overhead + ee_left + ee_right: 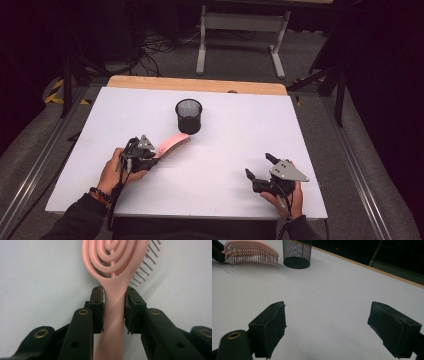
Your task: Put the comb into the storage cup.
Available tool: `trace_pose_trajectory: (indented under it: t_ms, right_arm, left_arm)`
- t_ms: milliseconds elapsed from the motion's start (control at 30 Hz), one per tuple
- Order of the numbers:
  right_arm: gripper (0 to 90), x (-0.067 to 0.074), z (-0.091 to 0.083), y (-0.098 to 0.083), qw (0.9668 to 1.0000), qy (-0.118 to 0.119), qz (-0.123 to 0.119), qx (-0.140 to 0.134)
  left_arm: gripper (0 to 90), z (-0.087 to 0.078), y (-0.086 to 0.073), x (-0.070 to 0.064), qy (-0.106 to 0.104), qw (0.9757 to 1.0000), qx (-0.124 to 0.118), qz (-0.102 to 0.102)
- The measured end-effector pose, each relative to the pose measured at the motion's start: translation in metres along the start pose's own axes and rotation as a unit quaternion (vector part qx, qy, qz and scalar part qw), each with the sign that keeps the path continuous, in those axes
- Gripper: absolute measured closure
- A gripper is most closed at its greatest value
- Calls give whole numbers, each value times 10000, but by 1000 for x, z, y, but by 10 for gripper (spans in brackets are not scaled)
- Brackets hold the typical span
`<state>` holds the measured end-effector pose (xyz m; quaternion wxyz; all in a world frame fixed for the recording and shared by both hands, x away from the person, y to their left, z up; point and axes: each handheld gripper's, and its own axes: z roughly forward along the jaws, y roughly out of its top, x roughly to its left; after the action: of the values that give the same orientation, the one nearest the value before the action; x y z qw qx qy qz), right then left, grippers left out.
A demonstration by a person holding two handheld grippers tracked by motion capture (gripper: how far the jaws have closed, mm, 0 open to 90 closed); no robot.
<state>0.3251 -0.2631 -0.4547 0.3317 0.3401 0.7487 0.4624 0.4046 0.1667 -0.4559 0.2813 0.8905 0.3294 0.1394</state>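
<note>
Pink plastic hairbrush sits clamped by its handle in the left gripper, near the black mesh cup mid-table, seemingly lifted; tip it handle-up before lowering. Right gripper gapes, empty.

Your grippers are black, with brass-ringed screw holes on the jaw arms. Each carries a grey three-cornered plate and a black cable. You wear dark sleeves and a beaded bracelet on the left wrist.

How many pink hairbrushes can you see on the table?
1. The pink hairbrush is in the left hand-held gripper, which grips its handle, just in front of the black mesh cup. No other brush shows; the cup's inside is too dark to check.
</note>
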Motion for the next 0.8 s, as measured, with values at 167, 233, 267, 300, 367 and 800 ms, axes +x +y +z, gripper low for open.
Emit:
trace_pose_trajectory:
  t_ms: [167, 233, 267, 300, 367, 800]
  right_arm:
    - [147, 0, 0, 0, 10000, 11, -15, 5]
    - [147, 0, 0, 0, 10000, 26, -13, 14]
    - [147, 0, 0, 0, 10000, 24, -19, 19]
    - [147, 0, 0, 0, 10000, 24, -19, 19]
    - [147, 0, 0, 0, 10000, 19, -19, 18]
    - [148, 0, 1, 0, 10000, -3, 1, 46]
  left_arm:
    - [688, 3, 2, -1, -104, 9998, 139, 33]
    - [673, 3, 3, 0, -286, 9994, 180, -23]
    - [666, 4, 4, 1, -396, 9989, 229, -21]
    - [649, 4, 4, 1, -396, 9989, 229, -21]
    - [632, 5, 6, 3, -519, 9981, 336, -22]
    - [500, 10, 20, 10, -943, 9934, 646, 29]
